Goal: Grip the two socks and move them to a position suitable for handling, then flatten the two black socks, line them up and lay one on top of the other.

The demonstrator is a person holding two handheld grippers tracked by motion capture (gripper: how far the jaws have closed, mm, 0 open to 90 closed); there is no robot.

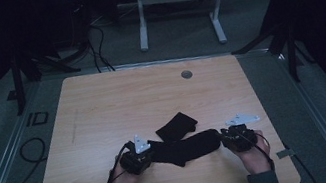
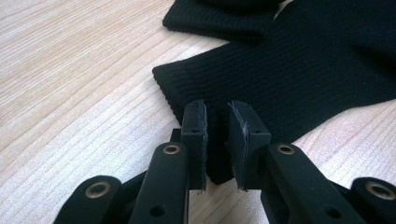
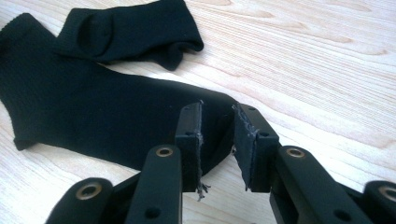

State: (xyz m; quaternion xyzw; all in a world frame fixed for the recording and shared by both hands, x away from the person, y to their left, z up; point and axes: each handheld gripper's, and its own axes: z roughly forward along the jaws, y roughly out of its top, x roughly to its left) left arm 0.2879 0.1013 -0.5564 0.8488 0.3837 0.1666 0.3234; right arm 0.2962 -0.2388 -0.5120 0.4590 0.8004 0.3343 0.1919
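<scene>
Left gripper (image 2: 217, 140) and right gripper (image 3: 217, 140), jaws slightly apart, straddle opposite ends of the long black ribbed-knit sock (image 1: 188, 148). Grasp pending; next, probably close both.

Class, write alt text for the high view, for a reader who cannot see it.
A person's two hands hold grippers at either end of a black sock lying across the near part of a wooden table: the left gripper at its left end, the right gripper at its right. A second black sock lies just behind it.
</scene>
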